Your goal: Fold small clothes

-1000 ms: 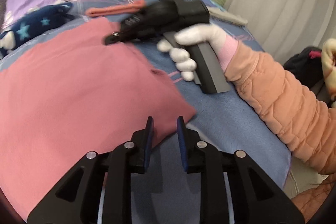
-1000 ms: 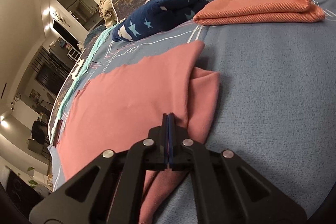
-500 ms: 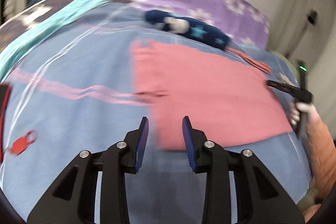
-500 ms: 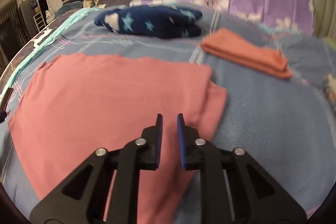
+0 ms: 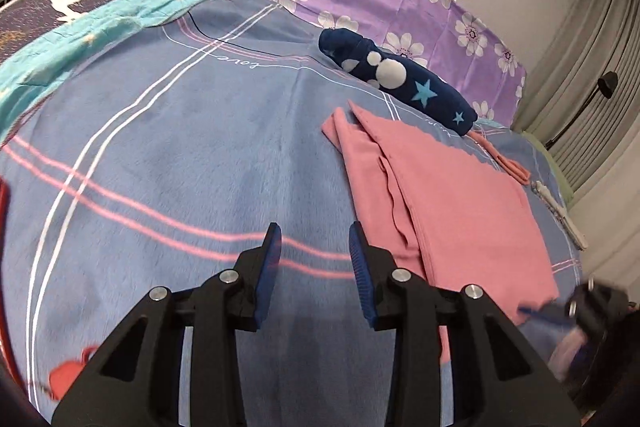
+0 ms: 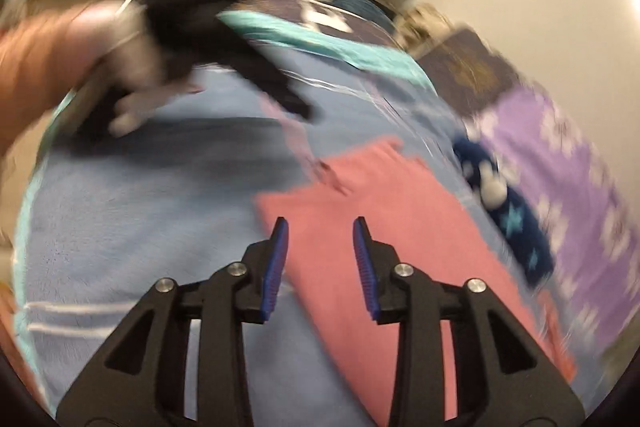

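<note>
Over the blue striped bed (image 5: 168, 163), the left hand-held gripper (image 5: 314, 247) hangs released, jaws just widened, nothing between them. Right of it the pink garment (image 5: 452, 203) lies folded flat, below the navy star-print bundle (image 5: 404, 83). The right hand-held gripper (image 6: 320, 241), jaws just opened, hovers empty above that garment.

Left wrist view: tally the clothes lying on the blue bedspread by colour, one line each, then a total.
Pink garment, spread out, partly folded: 1
Navy star-print garment, rolled up: 1
Orange garment, only an edge showing behind the pink one: 1
Total: 3
</note>
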`<action>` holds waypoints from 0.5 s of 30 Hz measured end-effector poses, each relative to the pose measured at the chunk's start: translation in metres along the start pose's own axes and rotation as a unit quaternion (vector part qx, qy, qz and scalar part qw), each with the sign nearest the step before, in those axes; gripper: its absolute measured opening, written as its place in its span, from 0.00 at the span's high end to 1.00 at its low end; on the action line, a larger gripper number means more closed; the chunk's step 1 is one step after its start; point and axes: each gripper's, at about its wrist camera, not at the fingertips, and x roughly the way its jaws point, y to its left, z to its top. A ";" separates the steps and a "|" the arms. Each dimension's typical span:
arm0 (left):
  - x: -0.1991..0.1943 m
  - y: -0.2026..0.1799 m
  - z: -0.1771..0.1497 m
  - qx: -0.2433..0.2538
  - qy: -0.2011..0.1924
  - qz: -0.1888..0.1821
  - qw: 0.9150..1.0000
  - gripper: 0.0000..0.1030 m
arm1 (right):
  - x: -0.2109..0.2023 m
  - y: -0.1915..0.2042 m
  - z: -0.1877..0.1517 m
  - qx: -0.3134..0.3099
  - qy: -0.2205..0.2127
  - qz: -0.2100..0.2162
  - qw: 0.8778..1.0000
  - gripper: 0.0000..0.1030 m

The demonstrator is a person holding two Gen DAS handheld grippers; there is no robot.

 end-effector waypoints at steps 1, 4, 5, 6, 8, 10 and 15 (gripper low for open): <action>0.004 0.002 0.003 -0.001 0.004 -0.008 1.000 0.62 | 0.004 0.011 0.001 -0.025 0.003 -0.018 1.000 0.60; 0.020 0.006 0.017 -0.006 0.022 -0.037 0.999 0.58 | 0.018 0.023 0.001 -0.051 0.028 -0.038 0.998 0.59; 0.025 0.007 0.023 -0.009 0.027 -0.047 0.998 0.58 | 0.025 0.022 0.000 -0.044 0.043 -0.041 0.997 0.59; 0.032 0.008 0.029 -0.011 0.032 -0.056 0.998 0.58 | 0.030 0.020 -0.001 -0.037 0.054 -0.047 0.997 0.59; 0.050 0.008 0.045 -0.014 0.044 -0.076 0.996 0.58 | 0.038 0.015 0.000 -0.024 0.065 -0.062 0.996 0.59; 0.069 0.007 0.058 -0.021 0.059 -0.100 0.993 0.58 | 0.044 0.014 0.001 -0.016 0.072 -0.073 0.995 0.61; 0.120 0.007 0.077 -0.054 0.095 -0.126 0.986 0.59 | 0.060 0.010 0.003 -0.012 0.083 -0.080 0.993 0.72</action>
